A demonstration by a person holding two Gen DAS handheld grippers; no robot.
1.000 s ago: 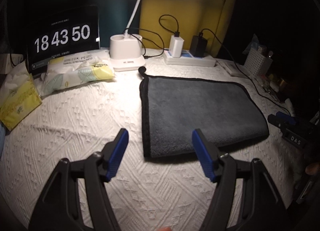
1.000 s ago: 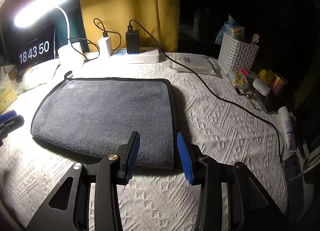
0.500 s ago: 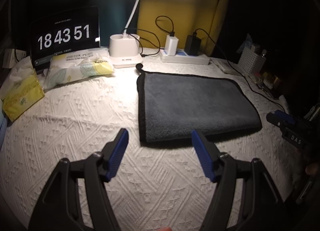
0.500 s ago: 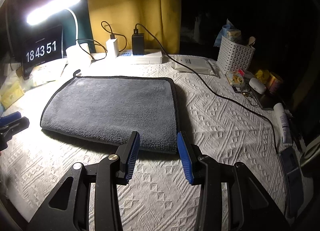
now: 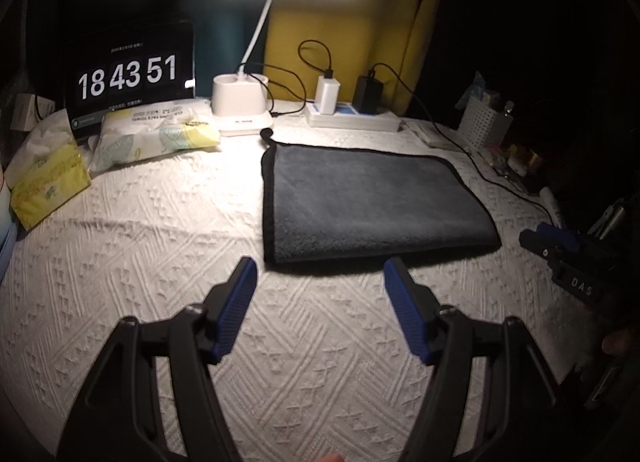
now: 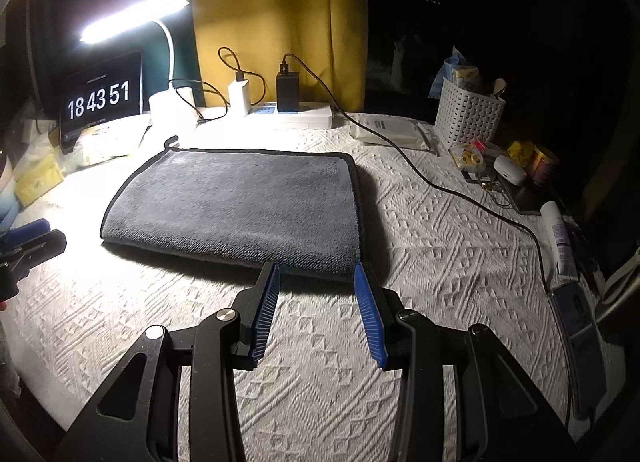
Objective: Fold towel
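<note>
A: Both sets of jaws are wide and hold nothing. The left gripper (image 5: 318, 304) and right gripper (image 6: 316, 308) hang near the towel (image 6: 240, 206).

B: The towel lies flat by the lamp (image 5: 240, 104), on the surface (image 5: 140, 222). A pinch could grab only its top layer, or the bumpy cover too.

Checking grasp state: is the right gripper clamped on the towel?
No. The right gripper is open, its blue fingers spread and empty just short of the gray towel's near edge.

Towel (image 5: 368, 202) on tablecloth (image 5: 160, 246), before lamp (image 5: 240, 102)
</note>
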